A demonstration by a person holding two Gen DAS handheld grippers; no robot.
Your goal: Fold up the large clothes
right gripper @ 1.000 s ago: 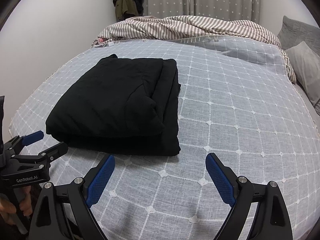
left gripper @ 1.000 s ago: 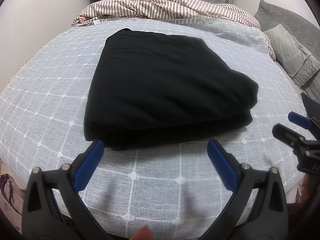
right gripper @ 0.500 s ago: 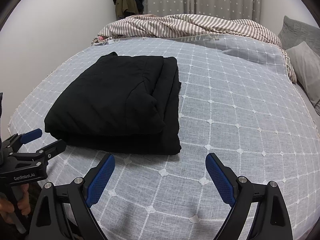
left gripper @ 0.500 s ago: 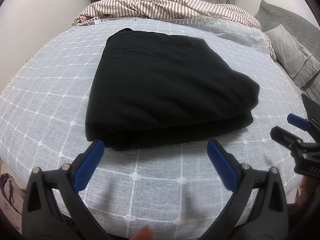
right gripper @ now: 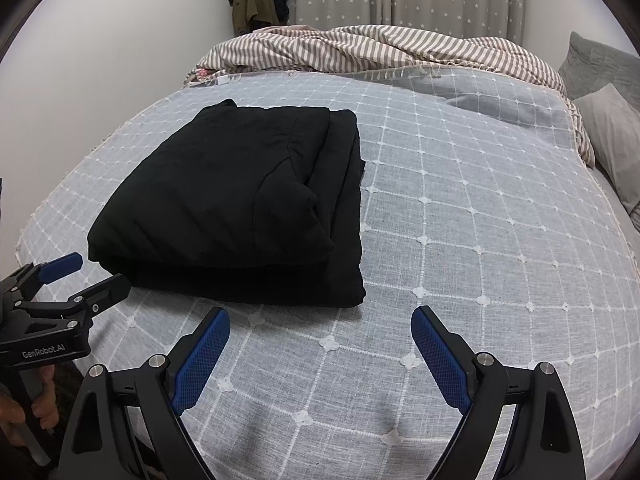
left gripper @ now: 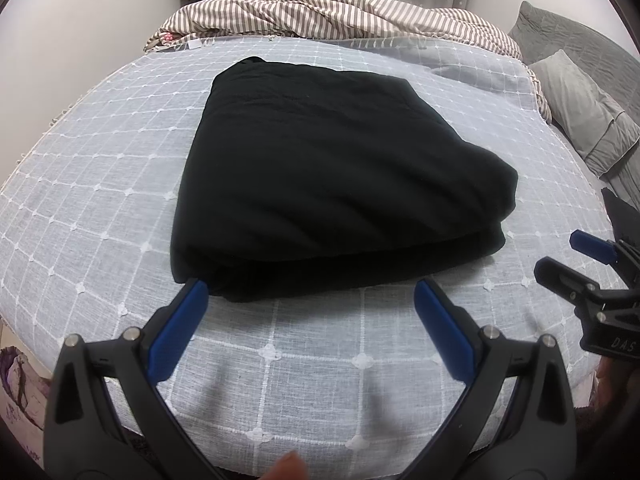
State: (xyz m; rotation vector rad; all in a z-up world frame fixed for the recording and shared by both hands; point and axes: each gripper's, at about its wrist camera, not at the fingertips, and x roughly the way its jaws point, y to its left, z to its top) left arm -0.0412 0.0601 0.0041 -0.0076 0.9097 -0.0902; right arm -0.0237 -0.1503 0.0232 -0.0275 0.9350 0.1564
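Note:
A black garment (left gripper: 332, 188) lies folded into a thick rectangle on the bed, also seen left of centre in the right wrist view as the black garment (right gripper: 240, 204). My left gripper (left gripper: 311, 300) is open just in front of its near edge, its left fingertip touching the near left corner. My right gripper (right gripper: 320, 328) is open over the bedspread, near the garment's front right corner, holding nothing. Each gripper appears at the edge of the other's view: the right gripper (left gripper: 576, 256) and the left gripper (right gripper: 86, 274).
The bed has a grey bedspread (right gripper: 480, 208) with a white grid. A striped blanket (left gripper: 340, 12) is bunched at the far edge. Grey pillows (left gripper: 580, 112) lie at the right. Clothes (right gripper: 258, 0) hang by the wall, beside a starred curtain.
Both grippers have drifted slightly; the left one has crept forward so that its left fingertip now meets the garment's corner. The garment has not moved.

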